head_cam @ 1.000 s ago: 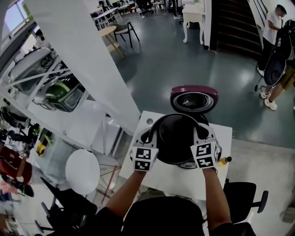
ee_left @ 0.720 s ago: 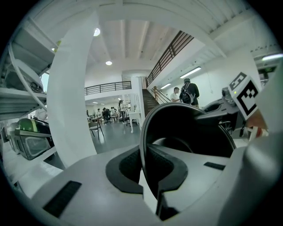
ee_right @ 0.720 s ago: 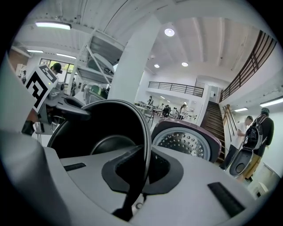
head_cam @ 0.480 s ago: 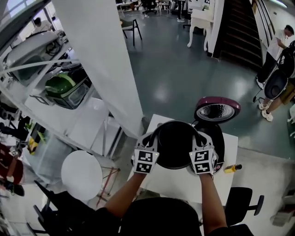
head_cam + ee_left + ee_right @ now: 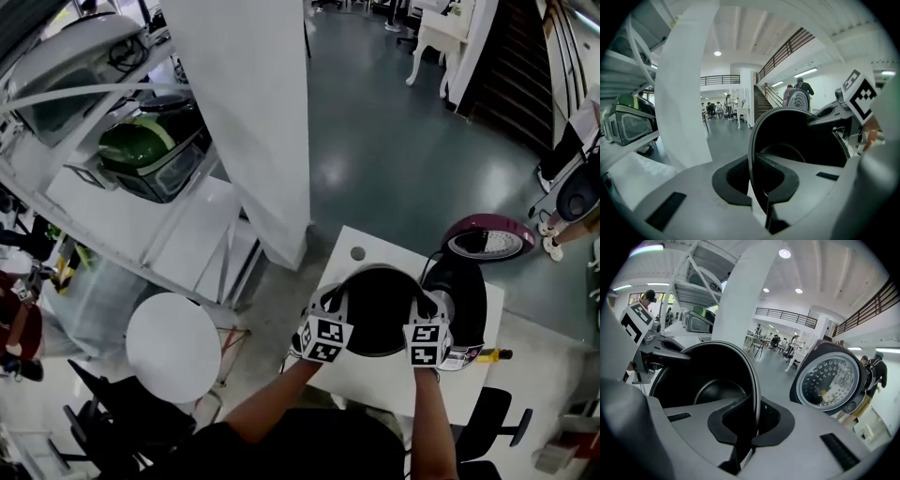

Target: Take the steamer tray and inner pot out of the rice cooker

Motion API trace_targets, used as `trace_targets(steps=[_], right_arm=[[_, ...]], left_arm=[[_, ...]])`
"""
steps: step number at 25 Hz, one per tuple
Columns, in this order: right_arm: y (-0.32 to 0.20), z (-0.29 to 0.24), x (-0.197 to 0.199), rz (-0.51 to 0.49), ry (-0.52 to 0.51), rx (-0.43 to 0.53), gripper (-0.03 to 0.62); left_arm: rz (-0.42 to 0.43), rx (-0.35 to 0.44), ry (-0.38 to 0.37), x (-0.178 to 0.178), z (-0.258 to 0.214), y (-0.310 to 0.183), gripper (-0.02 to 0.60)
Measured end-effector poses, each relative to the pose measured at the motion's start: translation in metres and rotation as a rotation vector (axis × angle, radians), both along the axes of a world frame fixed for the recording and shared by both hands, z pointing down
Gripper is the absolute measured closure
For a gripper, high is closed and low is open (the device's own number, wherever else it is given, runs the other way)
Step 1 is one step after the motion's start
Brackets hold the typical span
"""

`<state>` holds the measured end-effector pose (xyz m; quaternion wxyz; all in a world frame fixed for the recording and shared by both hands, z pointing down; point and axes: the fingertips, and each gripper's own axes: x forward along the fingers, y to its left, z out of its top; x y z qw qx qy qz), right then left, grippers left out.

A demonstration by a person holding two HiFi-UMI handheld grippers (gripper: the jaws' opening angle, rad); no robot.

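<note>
Both grippers hold the black inner pot (image 5: 379,309) by opposite sides of its rim, over the white table (image 5: 375,375) just left of the rice cooker body (image 5: 461,292). The left gripper (image 5: 339,300) is shut on the left rim, the right gripper (image 5: 419,303) on the right rim. In the left gripper view the thin rim of the pot (image 5: 801,136) runs between the closed left gripper (image 5: 758,187). In the right gripper view the pot (image 5: 705,380) is pinched the same way by the right gripper (image 5: 750,423). The cooker's magenta lid (image 5: 487,239) stands open. I see no steamer tray.
A yellow-handled tool (image 5: 494,355) lies at the table's right edge beside the cooker. A white pillar (image 5: 253,122) rises behind the table. Shelves with appliances (image 5: 141,159) fill the left. A round white stool (image 5: 173,347) and a black chair (image 5: 487,417) flank the table.
The pot, gripped by both grippers, has moved left away from the cooker and come down toward the table. The grips have not changed.
</note>
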<state>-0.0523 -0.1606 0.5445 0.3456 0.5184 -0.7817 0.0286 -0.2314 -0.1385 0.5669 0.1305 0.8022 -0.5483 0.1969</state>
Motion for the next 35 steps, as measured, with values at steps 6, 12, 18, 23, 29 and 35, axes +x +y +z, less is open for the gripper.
trace_targets(steps=[6, 12, 18, 23, 29, 35], right_arm=[[-0.007, 0.046, -0.001, 0.023, 0.012, -0.073, 0.589], [-0.016, 0.095, -0.009, 0.002, 0.019, -0.155, 0.589], [-0.037, 0.125, -0.024, -0.017, 0.013, -0.218, 0.589], [-0.047, 0.146, -0.027, -0.029, 0.034, -0.255, 0.591], [-0.054, 0.157, -0.029, -0.032, 0.036, -0.284, 0.591], [-0.054, 0.163, -0.034, -0.027, 0.035, -0.332, 0.591]], left_arm=[[-0.016, -0.075, 0.008, -0.001, 0.047, -0.003, 0.571], [-0.058, -0.149, 0.004, -0.011, 0.085, -0.011, 0.571], [-0.094, -0.213, 0.012, -0.026, 0.112, -0.032, 0.569], [-0.073, -0.252, 0.014, -0.027, 0.13, -0.043, 0.569], [-0.056, -0.288, 0.01, -0.028, 0.143, -0.044, 0.569], [-0.003, -0.322, -0.012, -0.033, 0.15, -0.044, 0.569]])
